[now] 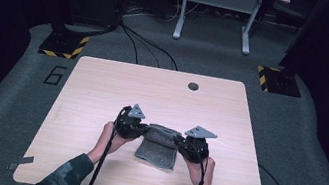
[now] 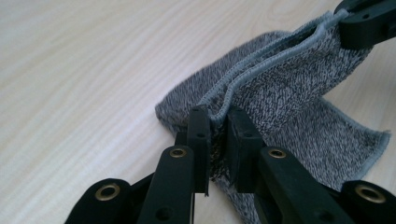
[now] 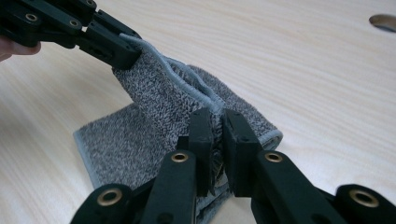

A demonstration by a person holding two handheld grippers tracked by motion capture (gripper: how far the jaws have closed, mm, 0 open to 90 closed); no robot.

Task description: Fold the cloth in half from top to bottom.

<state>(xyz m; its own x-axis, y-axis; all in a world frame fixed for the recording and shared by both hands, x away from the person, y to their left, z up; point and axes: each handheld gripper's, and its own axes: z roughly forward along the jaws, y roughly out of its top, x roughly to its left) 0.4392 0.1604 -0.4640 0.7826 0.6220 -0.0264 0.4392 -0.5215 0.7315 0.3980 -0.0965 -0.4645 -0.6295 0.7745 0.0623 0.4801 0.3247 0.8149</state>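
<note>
Grey towel [image 1: 157,147], half-folded, lying near-centre on the tabletop [image 1: 102,87]: its raised hemmed edge is running left to right, the left tool [image 1: 142,130] and right tool [image 1: 179,143] each clenching one end, equally near.

I see the cloth [image 1: 158,147] lying on the desk [image 1: 101,92], low and centre in the high view. My left claw [image 1: 146,131] sits at the cloth's upper left corner, my right claw [image 1: 178,143] at its upper right corner. A hole [image 1: 193,86] lies in the desk behind them, toward the upper right.
</note>
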